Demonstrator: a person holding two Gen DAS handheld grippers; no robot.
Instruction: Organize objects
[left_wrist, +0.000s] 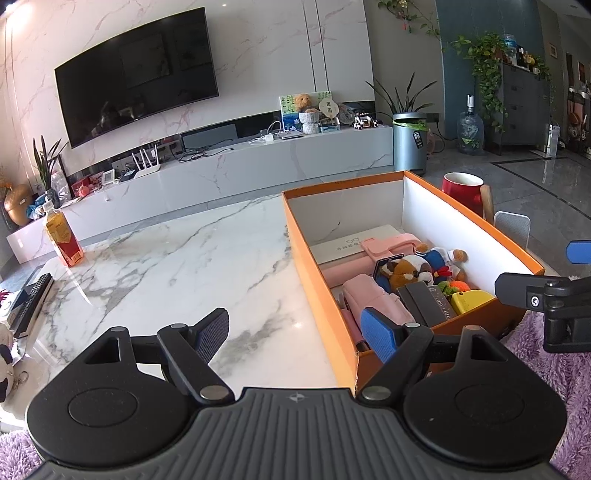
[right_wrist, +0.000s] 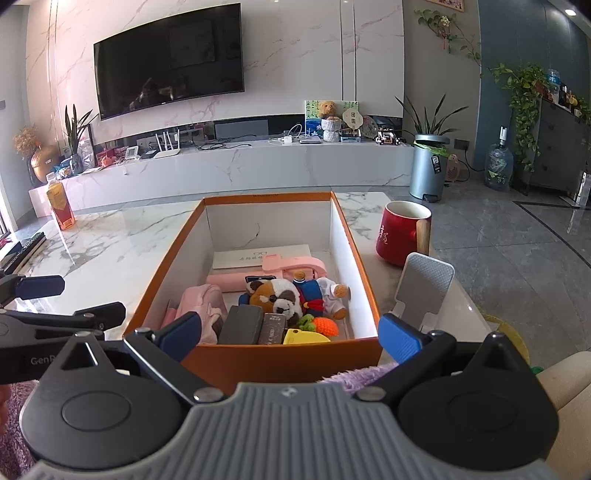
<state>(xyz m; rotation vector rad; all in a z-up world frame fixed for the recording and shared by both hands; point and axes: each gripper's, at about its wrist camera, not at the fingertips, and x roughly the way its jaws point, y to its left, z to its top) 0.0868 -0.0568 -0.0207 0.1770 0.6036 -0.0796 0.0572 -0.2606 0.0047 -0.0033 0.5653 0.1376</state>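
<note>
marble wall holds a dark tv; grey glossy floor tiles.

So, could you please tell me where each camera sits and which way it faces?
Left wrist view: sits on the left gripper, at the near left corner of the orange box, facing across the marble table toward the TV wall; its own open fingers show, and the right gripper pokes in at the right edge.
Right wrist view: sits on the right gripper, square behind the box's near end, facing the same wall; its open fingers show.
Shared: the box, red mug, bottle, TV.
</note>
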